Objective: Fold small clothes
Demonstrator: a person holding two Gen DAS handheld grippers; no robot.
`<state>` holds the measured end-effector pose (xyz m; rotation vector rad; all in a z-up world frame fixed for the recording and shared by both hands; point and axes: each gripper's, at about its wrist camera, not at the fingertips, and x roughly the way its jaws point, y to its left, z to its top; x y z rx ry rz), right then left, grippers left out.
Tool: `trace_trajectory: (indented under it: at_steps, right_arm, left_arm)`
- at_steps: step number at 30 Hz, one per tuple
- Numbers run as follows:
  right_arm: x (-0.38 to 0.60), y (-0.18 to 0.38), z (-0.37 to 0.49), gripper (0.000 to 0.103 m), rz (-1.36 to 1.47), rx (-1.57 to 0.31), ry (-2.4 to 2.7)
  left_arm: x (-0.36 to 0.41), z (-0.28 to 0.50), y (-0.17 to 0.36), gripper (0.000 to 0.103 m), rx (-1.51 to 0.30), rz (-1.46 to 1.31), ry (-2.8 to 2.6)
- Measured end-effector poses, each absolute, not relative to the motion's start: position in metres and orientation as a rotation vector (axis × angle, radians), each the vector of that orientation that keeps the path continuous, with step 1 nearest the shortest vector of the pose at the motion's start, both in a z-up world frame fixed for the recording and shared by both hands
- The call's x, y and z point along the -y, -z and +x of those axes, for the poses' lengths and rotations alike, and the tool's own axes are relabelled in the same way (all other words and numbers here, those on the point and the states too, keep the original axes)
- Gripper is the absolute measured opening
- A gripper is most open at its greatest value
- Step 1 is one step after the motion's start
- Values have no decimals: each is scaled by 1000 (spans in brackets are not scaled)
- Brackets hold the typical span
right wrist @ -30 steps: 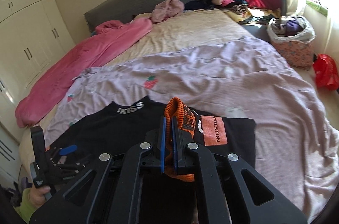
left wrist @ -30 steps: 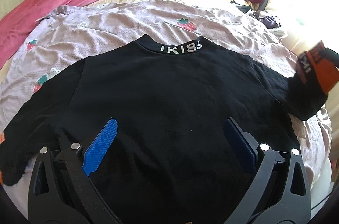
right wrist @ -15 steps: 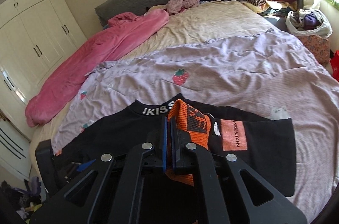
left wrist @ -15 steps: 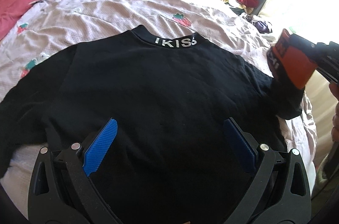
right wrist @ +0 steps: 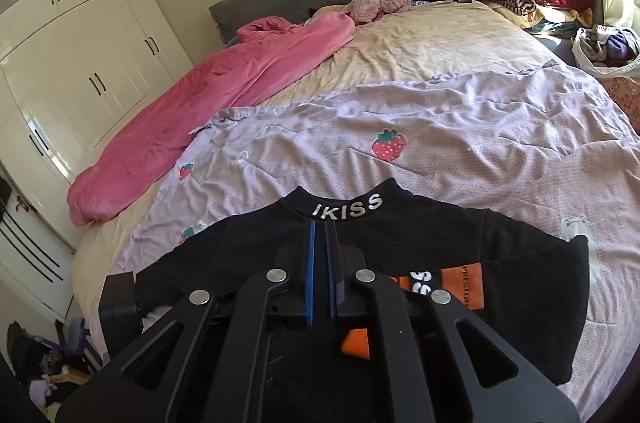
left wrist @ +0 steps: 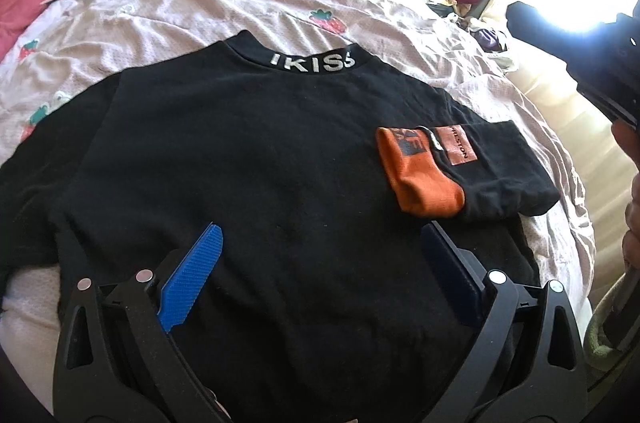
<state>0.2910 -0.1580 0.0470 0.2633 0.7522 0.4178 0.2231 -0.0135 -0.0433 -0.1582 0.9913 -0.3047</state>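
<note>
Here we see the black sweatshirt (left wrist: 256, 159) spread on the lilac strawberry sheet (left wrist: 224, 7), its orange-cuffed sleeve (left wrist: 420, 175) folded across the chest, our left gripper (left wrist: 320, 271) gaping above the hem, our right gripper (right wrist: 322, 275) pinched together, empty.

Orange cuff (left wrist: 420, 179) lies folded onto black sweatshirt (left wrist: 248, 159).
</note>
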Motion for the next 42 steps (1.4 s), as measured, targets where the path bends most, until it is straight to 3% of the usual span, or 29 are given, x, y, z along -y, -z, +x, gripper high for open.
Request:
trace_trajectory:
  at_steps: [5, 7, 9, 11, 27, 28, 30, 35, 42]
  right_arm:
    - [184, -41, 274, 17, 211, -745, -342]
    - [200, -36, 266, 23, 210, -745, -302]
    - [217, -31, 258, 25, 220, -740, -260]
    - [231, -27, 250, 26, 219, -733, -225]
    - [275, 4, 219, 35, 210, -715, -110]
    - [276, 6, 219, 35, 211, -719, -106]
    - [278, 11, 216, 35, 217, -726, -94]
    - [277, 19, 214, 35, 236, -739, -96]
    - [267, 20, 213, 35, 230, -748, -108]
  left_arm:
    - [30, 229, 47, 83, -1025, -196, 361]
    - [39, 232, 50, 74, -1046, -227, 392]
    - [47, 236, 54, 56, -1069, -255, 412]
    - [49, 241, 58, 49, -1096, -299, 427]
    - [72, 274, 82, 47, -1199, -531, 430]
    - [72, 275, 81, 39, -1191, -526, 419]
    - [70, 277, 79, 4, -1163, -493, 374]
    - [69, 274, 69, 2, -1107, -424, 411]
    - [48, 264, 14, 2, -921, -297, 392]
